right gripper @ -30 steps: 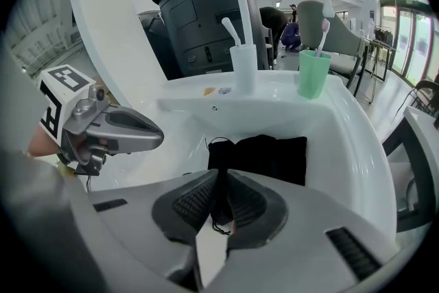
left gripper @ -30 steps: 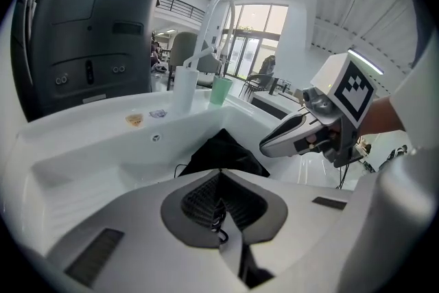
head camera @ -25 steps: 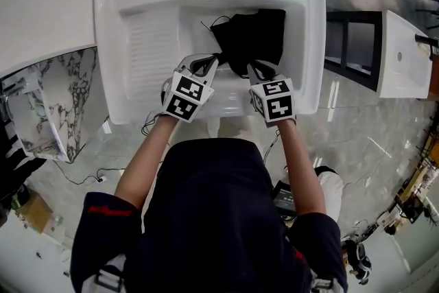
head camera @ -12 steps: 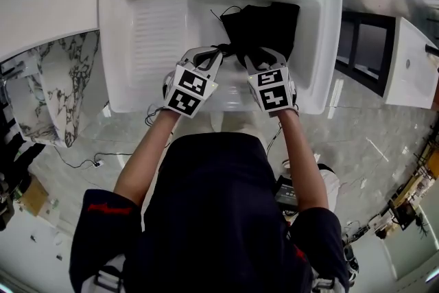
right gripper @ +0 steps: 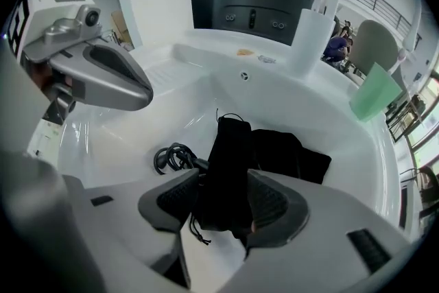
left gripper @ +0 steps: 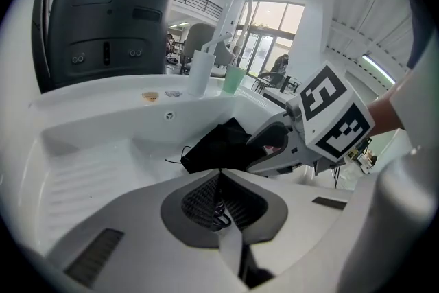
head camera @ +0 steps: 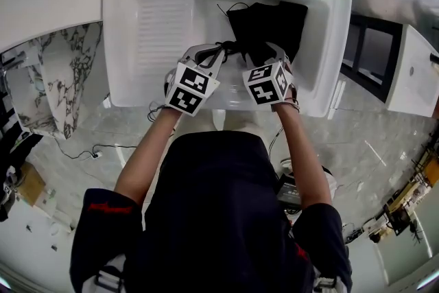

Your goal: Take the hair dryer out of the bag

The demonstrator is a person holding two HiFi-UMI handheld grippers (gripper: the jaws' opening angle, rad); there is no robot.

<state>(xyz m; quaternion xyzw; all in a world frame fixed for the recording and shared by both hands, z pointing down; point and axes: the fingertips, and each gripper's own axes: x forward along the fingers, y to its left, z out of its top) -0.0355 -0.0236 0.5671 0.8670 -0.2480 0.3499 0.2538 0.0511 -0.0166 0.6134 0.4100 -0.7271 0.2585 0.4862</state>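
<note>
The step in hand is getting a grip on the black bag (head camera: 269,24) that lies in the white sink (head camera: 158,24). The hair dryer does not show; I think it is inside the bag. A cable (right gripper: 171,158) lies curled beside the bag. The left gripper (left gripper: 219,178) squeezes a thin black string (left gripper: 218,215) tight. The right gripper (right gripper: 223,201) has just been opening its fingers (right gripper: 171,199) wide, and a long part of the bag sits between them, not pinched. Next, I think, they must close on the bag

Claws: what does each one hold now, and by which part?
Left claw: shut on a loop of thin black cord. Right claw: nothing; its jaws have just been opening, bag end loose between them.
</note>
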